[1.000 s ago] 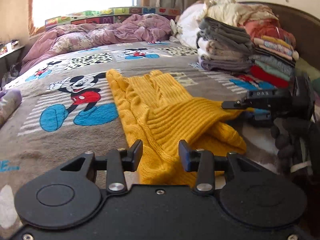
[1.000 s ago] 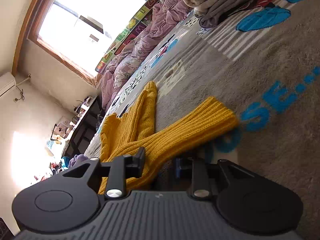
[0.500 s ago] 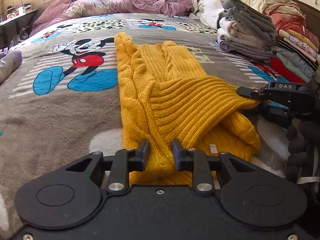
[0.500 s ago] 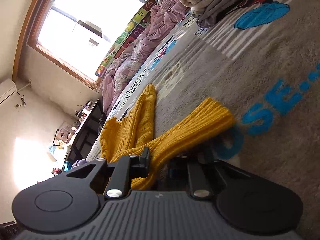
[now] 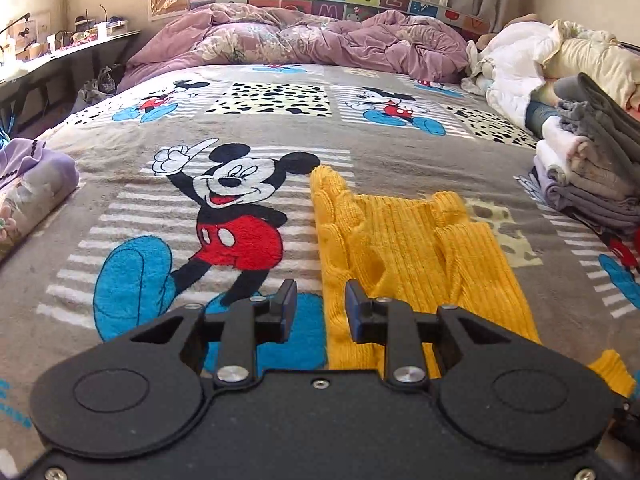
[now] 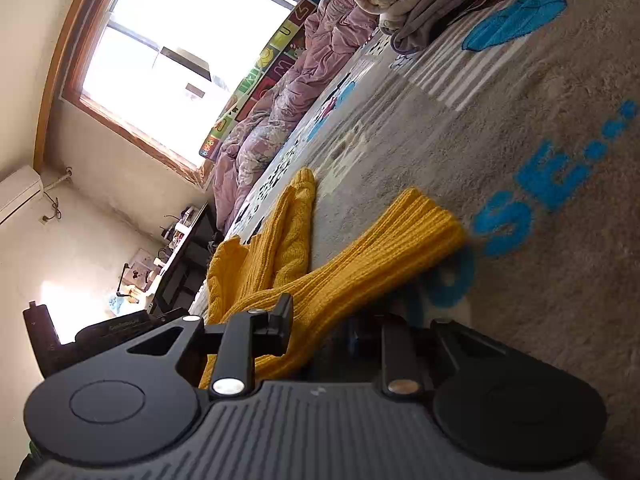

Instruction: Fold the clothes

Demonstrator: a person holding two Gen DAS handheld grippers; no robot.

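A yellow knit sweater (image 5: 400, 248) lies lengthwise on the Mickey Mouse blanket (image 5: 120, 184). My left gripper (image 5: 321, 308) hovers low over the sweater's left edge. Its jaws stand a little apart, and both blue blanket and yellow knit show through the gap. In the right wrist view the sweater (image 6: 280, 248) stretches away, with a ribbed end (image 6: 432, 220) lying off to the right. My right gripper (image 6: 332, 328) has yellow knit between its jaws, which are opening. The knit rests against the left finger (image 6: 280, 320); the other finger is in shadow. The left gripper's black body (image 6: 108, 332) shows at the left.
A tall stack of folded clothes (image 5: 592, 168) stands along the right side of the bed. A crumpled purple duvet (image 5: 300, 40) fills the far end under the window. A lilac garment (image 5: 32, 184) lies at the left edge, with a cluttered desk (image 5: 60, 52) beyond it.
The left gripper narrowed over the hem, then swung left to the sweater's left edge, and the right gripper left its view. The right jaws closed on the knit, then parted slightly.
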